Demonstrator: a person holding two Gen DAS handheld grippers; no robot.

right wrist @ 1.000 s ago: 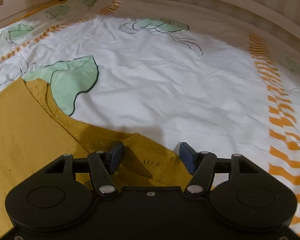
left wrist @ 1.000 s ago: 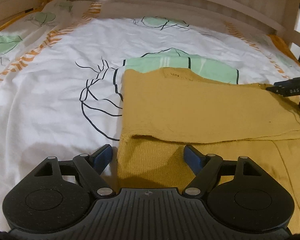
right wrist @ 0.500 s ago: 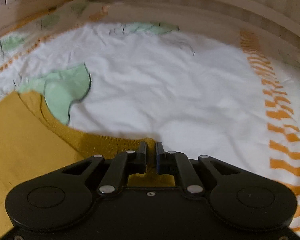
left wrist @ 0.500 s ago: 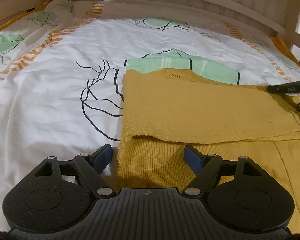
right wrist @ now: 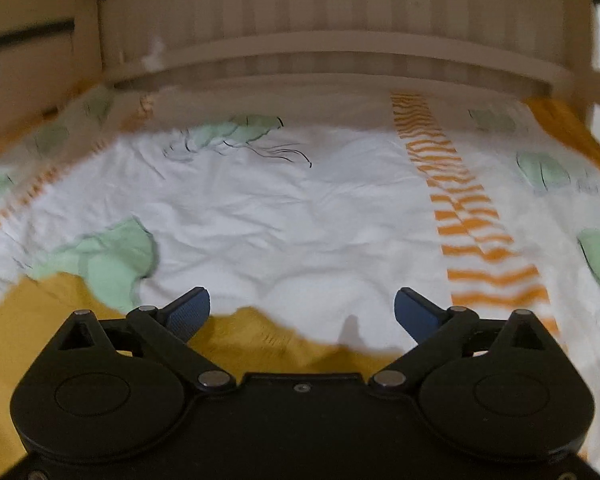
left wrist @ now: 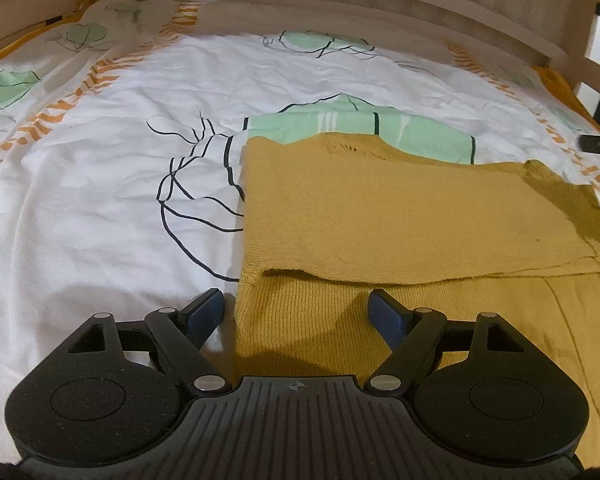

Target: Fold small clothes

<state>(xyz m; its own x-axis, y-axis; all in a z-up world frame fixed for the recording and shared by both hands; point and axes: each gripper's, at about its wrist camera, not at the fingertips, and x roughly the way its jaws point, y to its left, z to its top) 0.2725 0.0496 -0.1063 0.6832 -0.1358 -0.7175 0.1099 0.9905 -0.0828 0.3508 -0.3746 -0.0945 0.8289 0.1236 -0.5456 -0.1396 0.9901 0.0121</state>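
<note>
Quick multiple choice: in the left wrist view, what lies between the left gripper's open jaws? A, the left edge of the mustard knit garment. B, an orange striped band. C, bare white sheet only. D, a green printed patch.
A: the mustard knit garment has its left edge running between the left gripper jaws, which stand open.

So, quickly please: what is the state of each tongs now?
Left tongs: open, over the yellow garment, not gripping it.
Right tongs: just opened wide, holding nothing.

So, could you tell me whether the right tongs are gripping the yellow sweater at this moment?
No, the right tongs stand wide open above the yellow sweater, with nothing pinched between them.
</note>
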